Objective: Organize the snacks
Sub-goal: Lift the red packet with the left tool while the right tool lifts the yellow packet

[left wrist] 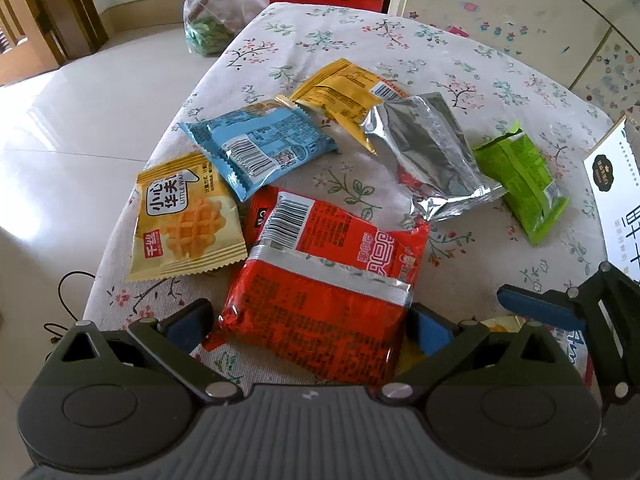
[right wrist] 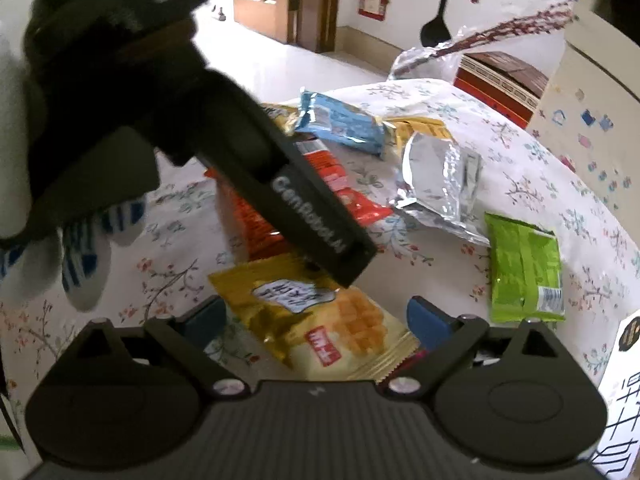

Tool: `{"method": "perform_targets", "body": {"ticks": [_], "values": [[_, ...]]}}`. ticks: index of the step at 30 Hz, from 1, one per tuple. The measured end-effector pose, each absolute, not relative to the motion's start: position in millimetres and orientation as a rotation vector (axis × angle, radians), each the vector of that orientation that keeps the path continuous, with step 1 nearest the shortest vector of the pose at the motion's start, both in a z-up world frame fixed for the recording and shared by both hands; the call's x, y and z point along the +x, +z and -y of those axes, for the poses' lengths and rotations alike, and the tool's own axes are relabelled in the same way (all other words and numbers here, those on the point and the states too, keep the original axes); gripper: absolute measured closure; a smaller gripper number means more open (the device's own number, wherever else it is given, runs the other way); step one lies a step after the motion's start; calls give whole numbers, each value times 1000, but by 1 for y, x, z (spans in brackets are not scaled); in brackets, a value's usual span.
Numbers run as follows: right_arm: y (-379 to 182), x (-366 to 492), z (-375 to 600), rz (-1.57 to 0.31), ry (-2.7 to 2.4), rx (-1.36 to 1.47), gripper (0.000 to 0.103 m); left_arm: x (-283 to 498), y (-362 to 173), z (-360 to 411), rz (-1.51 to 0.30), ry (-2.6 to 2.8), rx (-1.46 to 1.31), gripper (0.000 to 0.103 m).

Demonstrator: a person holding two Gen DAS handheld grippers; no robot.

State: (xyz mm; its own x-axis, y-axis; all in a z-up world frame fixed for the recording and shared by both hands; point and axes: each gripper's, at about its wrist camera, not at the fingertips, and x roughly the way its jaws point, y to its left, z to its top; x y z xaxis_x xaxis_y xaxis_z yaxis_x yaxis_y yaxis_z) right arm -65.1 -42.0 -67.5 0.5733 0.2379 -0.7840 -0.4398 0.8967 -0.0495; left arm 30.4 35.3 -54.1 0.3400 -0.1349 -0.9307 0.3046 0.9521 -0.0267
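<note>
My left gripper [left wrist: 308, 322] stands wide, its blue pads either side of the red packet [left wrist: 320, 300], not pressing it. My right gripper [right wrist: 316, 320] is equally wide over a yellow waffle packet [right wrist: 320, 324], gripping nothing. Beyond the red packet, a second yellow waffle packet [left wrist: 186, 216] lies beside it, then the blue packet [left wrist: 260, 146] and the silver bag [left wrist: 432, 156]; the green packet [left wrist: 520, 180] lies further right. A white box [left wrist: 612, 184] sits rightmost; I cannot see inside it.

left gripper [left wrist: 308, 316]: fingers spread | right gripper [right wrist: 316, 316]: fingers spread, apparently empty
</note>
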Motion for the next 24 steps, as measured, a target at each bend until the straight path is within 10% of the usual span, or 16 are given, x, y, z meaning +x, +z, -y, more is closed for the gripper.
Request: {"method": "perform_targets", "body": {"ticks": [8, 13, 24], "values": [[-69, -55, 46, -885, 416, -215, 9, 31, -54, -34, -1192, -297, 170, 0], [-61, -58, 47, -892, 429, -211, 41, 29, -50, -34, -1177, -313, 149, 8], [-43, -77, 42, -877, 361, -224, 61, 23, -25, -47, -1125, -361, 31, 22]]}}
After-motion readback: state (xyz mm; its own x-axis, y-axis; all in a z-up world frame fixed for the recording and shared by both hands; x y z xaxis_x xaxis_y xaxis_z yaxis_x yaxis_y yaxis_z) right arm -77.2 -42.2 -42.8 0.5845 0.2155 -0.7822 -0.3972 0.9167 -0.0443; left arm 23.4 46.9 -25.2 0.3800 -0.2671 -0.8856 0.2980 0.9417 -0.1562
